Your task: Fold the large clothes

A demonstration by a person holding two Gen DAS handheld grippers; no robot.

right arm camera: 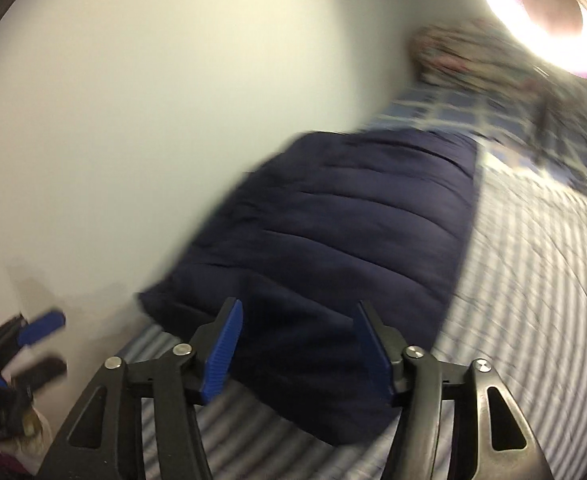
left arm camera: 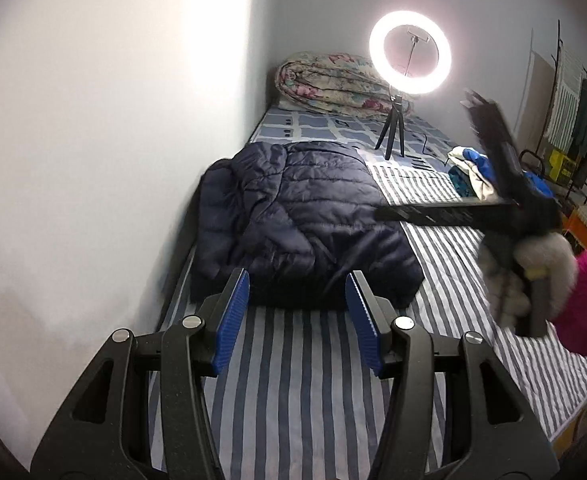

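While my left gripper (left arm camera: pixel 297 320) hovers with fingers apart and empty, the navy quilted puffer jacket (left arm camera: pixel 297 216) lies folded on the blue-and-white striped bed sheet (left arm camera: pixel 305 380) by the wall. From the blurred right view, my right gripper (right arm camera: pixel 297 348) gapes empty above it; it looks light, soft and slippery, so I'd pinch a hem edge.

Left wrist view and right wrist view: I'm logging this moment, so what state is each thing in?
Jacket: folded into a bundle, lying on the striped sheet.
Left gripper: open, empty.
Right gripper: open, empty, blurred.
Ring light: lit, upright on its tripod.
Quilt: rolled up at the far end.
Clothes pile: unfolded.
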